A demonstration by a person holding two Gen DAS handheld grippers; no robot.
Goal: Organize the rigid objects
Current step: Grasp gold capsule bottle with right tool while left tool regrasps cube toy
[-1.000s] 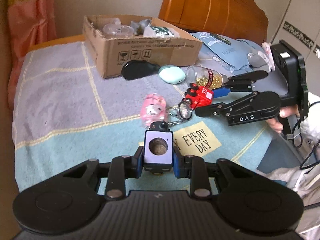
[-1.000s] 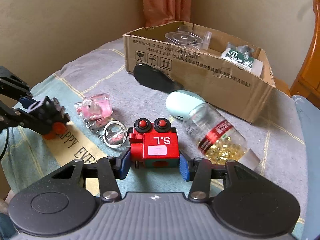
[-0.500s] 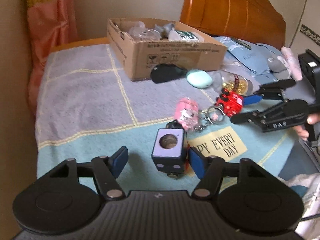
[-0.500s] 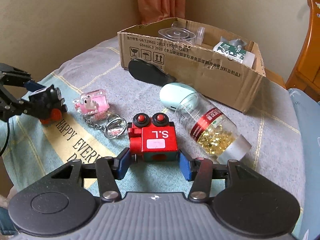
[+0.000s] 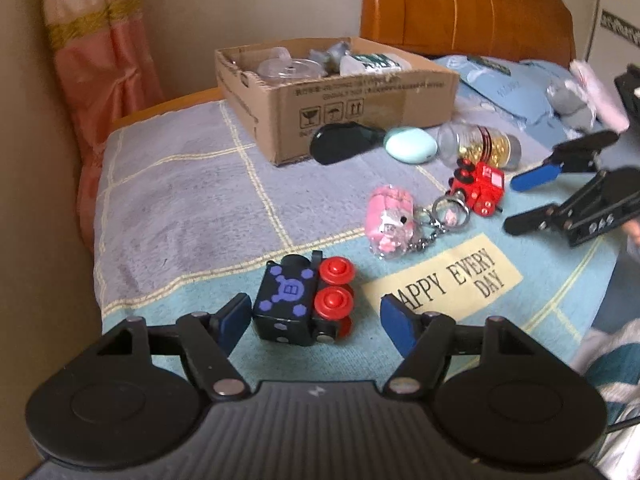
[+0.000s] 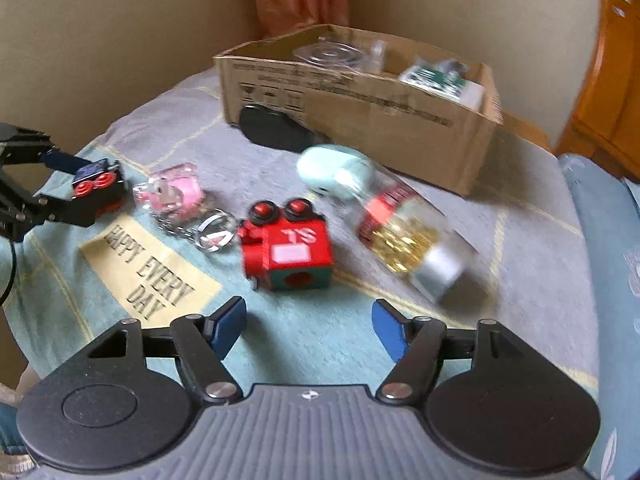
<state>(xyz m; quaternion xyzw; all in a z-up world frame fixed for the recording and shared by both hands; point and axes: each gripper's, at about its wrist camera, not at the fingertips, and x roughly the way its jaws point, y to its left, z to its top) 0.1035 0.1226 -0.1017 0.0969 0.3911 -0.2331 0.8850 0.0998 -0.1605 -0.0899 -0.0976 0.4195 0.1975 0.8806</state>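
Here both claws are opening, left claw (image 5: 314, 320) around the black toy train (image 5: 302, 304), right claw (image 6: 308, 326) short of the red toy train (image 6: 286, 250).

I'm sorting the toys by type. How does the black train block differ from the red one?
The black block has purple marks on its top; the red block has white letters and a white label. The black one's red wheels contrast with its body; the red one's match it. The black one lies between the opening left gripper's jaws; the red one sits ahead of the opening right gripper. Both are boxy train toys resting on the blanket, unheld.
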